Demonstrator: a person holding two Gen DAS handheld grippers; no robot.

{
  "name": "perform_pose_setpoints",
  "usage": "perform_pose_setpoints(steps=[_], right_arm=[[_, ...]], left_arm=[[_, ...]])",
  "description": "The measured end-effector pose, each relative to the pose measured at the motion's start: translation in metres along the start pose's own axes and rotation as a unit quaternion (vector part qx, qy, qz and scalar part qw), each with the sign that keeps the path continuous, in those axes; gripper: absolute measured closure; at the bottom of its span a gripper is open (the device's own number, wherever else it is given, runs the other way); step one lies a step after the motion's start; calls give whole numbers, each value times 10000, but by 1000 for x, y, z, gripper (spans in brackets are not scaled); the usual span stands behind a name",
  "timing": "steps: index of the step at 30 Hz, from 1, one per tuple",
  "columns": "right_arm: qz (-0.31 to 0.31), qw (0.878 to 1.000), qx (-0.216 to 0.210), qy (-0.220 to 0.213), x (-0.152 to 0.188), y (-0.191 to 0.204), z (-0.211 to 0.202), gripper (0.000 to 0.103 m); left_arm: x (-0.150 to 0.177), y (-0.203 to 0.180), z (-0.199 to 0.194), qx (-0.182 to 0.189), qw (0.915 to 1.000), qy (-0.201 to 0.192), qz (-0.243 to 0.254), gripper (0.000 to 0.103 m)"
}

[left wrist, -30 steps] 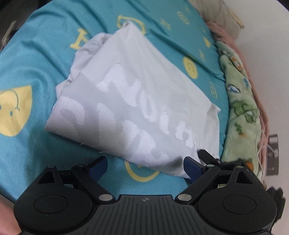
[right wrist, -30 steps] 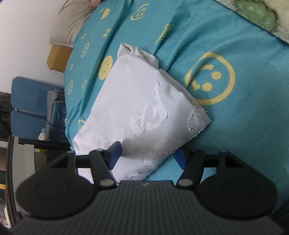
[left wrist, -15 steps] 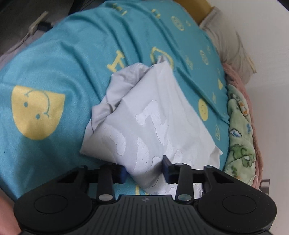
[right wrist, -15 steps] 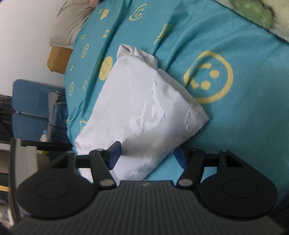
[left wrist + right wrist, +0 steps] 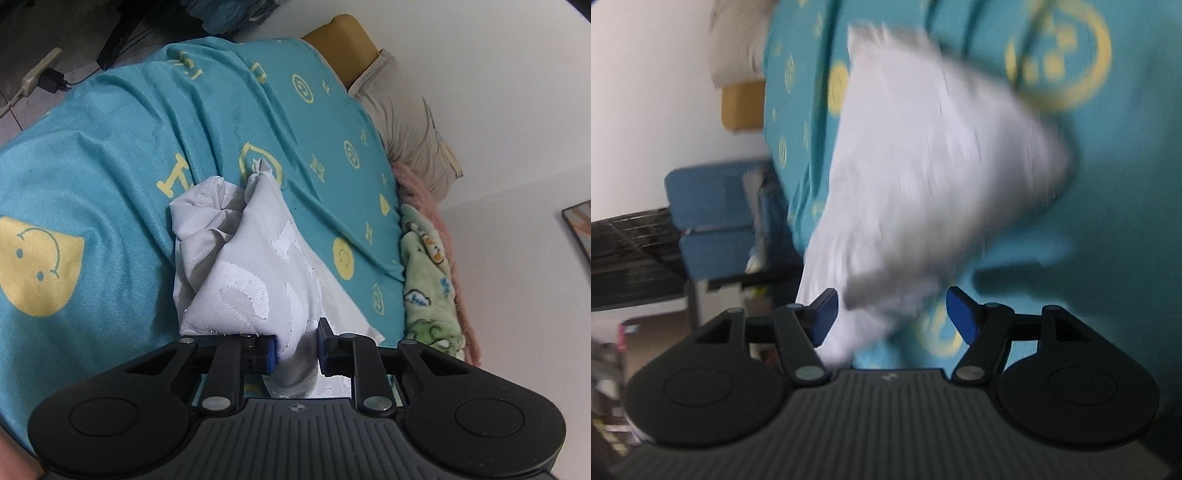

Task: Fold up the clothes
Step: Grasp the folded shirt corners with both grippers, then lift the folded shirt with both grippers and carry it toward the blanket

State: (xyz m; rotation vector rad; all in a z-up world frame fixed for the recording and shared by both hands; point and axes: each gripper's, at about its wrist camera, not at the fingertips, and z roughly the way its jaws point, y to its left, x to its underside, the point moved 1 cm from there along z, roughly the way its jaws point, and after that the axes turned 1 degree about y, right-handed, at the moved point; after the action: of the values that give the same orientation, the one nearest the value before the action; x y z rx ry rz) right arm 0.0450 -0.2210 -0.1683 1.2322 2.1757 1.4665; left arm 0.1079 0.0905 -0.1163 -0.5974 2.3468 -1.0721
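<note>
We've got the left tool [image 5: 295, 345] clamped narrow on a near bunch of the white garment [image 5: 255, 273], blue pads [image 5: 271, 350] pinching cloth from both sides. The garment is a compact bundle on the teal bedspread [image 5: 110, 166], its far end crumpled against a yellow smiley print. It looks part-lifted at our end, not lying flat.

The right tool [image 5: 890, 314] stands wide, nothing gripped. Near edge of the garment sits between its fingers [image 5: 822, 308], but the right wrist view is heavily motion-blurred, so we cannot tell whether cloth touches either pad.

Progress, our read: garment is already reduced to a small multi-layer packet with the raised lettering on top, so the main folds look done. What's left seems to be a last fold or tidy-up: the loose crumpled part on the far left side needs tucking or flattening, then set the packet down square.

Pillow [image 5: 406, 122] and green plush blanket [image 5: 428, 288] sit along the right side of the bed, well apart from the work.
</note>
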Motion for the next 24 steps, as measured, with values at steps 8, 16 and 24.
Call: perform_pose_setpoints(steps=[8, 16, 24], right_arm=[[230, 9987, -457, -16, -3, 2, 32, 35], [552, 9782, -45, -2001, -21, -16, -25, 36], [-87, 9706, 299, -2386, -18, 8, -44, 83]], left_arm=[[-1, 4, 1, 5, 10000, -39, -86, 81], [-5, 9, 1, 99, 9996, -109, -252, 82], [-9, -6, -5, -28, 9996, -171, -227, 83]])
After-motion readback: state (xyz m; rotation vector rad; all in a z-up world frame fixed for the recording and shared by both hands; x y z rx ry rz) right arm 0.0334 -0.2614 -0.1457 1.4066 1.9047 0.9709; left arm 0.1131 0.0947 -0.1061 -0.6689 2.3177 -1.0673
